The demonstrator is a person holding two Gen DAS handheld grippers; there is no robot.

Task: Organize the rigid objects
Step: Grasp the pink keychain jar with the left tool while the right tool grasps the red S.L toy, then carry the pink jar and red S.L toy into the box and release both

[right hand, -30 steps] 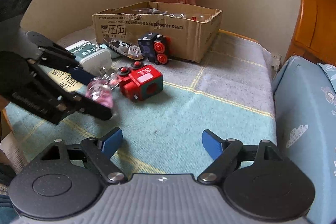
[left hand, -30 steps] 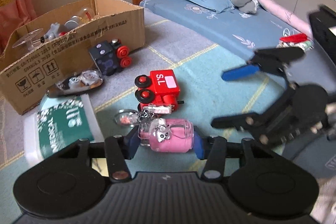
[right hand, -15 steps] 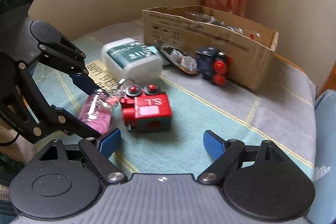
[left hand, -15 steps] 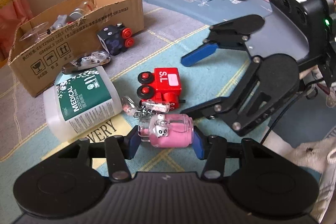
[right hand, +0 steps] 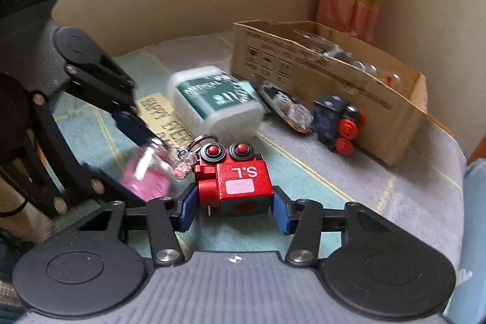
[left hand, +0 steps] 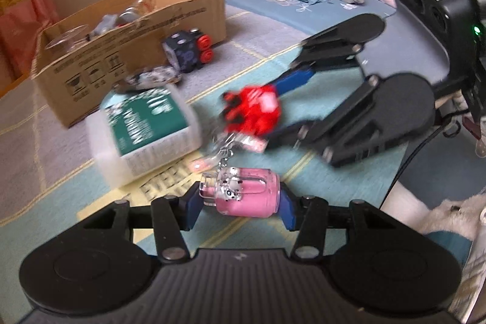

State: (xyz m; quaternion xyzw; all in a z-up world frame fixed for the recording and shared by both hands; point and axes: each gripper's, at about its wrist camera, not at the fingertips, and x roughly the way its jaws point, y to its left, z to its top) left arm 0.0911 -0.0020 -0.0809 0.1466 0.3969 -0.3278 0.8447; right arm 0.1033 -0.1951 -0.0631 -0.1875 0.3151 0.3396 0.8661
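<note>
The right gripper [right hand: 232, 210] has moved in over the last second, from hanging open and apart over the mat to straddling the red toy engine [right hand: 240, 184]. Its blue pads [right hand: 185, 210] sit just beside the toy's two sides. The engine looks blurred and tilted in the left view, so it may already be lifting, though I cannot be sure the pads are pressing it. That would mean two loose toys are in hand at once, with the cardboard box [right hand: 334, 75] the likely place for them.

The left gripper [left hand: 240, 207] is as it was, closed on the pink bottle [left hand: 246, 198], which lies crosswise between its pads with its keychain [left hand: 223, 155] trailing forward; the bottle now seems raised off the mat.

Beyond them the white cotton box [right hand: 215, 102] lies on the mat. A clear case [right hand: 288, 108] and the dark blue toy engine [right hand: 334, 120] sit just beside the cardboard box's wall.
</note>
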